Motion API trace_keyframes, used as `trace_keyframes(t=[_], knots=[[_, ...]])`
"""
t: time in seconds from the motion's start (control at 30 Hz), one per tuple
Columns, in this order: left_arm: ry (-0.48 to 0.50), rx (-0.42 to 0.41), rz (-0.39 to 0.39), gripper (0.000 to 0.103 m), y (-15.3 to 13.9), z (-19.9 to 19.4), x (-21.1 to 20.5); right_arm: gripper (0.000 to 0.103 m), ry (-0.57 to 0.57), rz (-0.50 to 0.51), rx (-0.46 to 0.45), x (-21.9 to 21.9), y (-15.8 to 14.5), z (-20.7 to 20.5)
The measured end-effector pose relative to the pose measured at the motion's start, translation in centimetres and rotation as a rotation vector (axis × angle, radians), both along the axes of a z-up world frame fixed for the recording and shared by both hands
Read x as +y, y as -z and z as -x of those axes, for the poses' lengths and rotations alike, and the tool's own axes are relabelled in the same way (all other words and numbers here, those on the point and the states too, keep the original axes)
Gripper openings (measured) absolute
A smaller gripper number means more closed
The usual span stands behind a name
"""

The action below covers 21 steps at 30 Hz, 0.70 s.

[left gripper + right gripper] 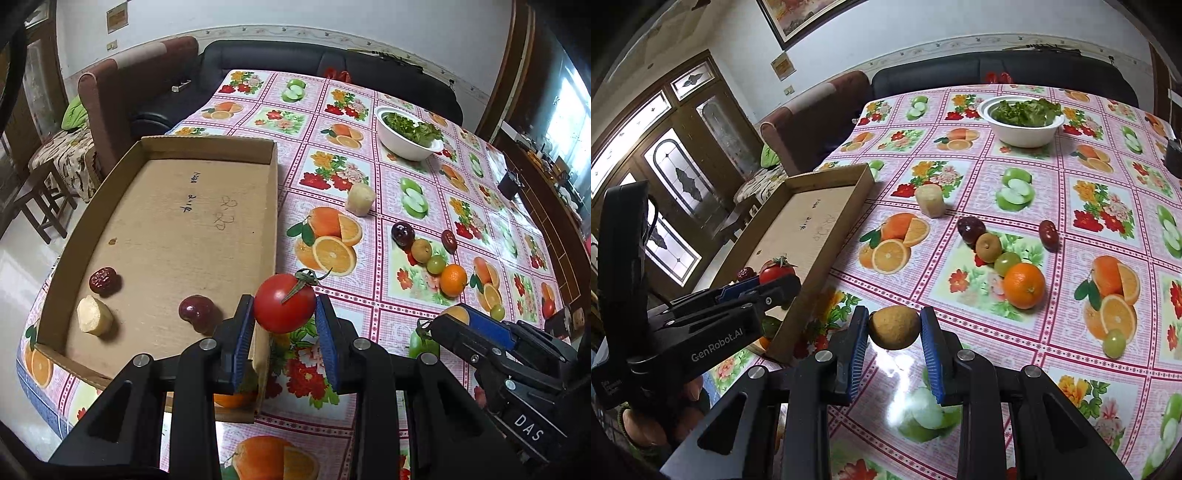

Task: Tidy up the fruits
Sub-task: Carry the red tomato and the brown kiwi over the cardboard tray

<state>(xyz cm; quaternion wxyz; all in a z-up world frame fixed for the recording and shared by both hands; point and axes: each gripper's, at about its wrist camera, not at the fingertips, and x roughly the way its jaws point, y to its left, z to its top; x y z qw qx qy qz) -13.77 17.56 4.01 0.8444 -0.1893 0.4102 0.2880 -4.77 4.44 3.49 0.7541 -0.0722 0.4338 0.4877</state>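
Carrying a round red stemmed tomato (284,308) in your left claw (284,314) over the shallow cardboard tray's (275,206) near wall | right claw (894,328) grips a brown kiwi-like fruit (894,326) above the desk (1071,221) | tomato likely soft: squeeze its sides lightly.

Readable marks on the two grippers and the box.
"DAS" in white on right gripper (458,315) body; "GenRobot.AI" in white on left gripper (764,282) body; dark handwritten scrawl on box (177,206) floor, not legible; wall notices too blurred to read.
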Motion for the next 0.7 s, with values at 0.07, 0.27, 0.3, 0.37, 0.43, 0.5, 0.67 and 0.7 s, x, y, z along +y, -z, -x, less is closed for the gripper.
trace_keyframes(t=[0.07,0.27,0.3,0.37,0.43,0.5,0.67,0.7], knots=[[-0.007,0.001,-0.001,0.031,0.0,0.1,0.2,0.029,-0.006,0.000,0.003,0.3,0.0,0.1],[-0.023,0.004,0.007,0.031,0.2,0.3,1.0,0.029,-0.027,0.000,0.005,1.4,0.2,0.4],[-0.027,0.003,0.013,0.031,0.2,0.4,1.2,0.029,-0.030,-0.001,0.006,1.6,0.2,0.4],[-0.035,0.000,0.021,0.031,0.2,0.6,1.8,0.029,-0.040,-0.003,0.007,2.2,0.1,0.5],[-0.048,-0.004,0.032,0.031,0.2,0.9,2.7,0.029,-0.053,-0.008,0.008,3.0,-0.1,0.6],[-0.072,-0.009,0.052,0.031,0.3,1.4,4.2,0.029,-0.070,-0.016,0.005,4.1,-0.3,0.8],[-0.162,-0.024,0.076,0.031,0.3,2.8,8.2,0.029,-0.141,-0.029,0.003,8.1,-0.5,1.7],[-0.183,-0.023,0.075,0.031,0.3,3.0,9.0,0.029,-0.154,-0.030,0.004,8.8,-0.5,1.9]])
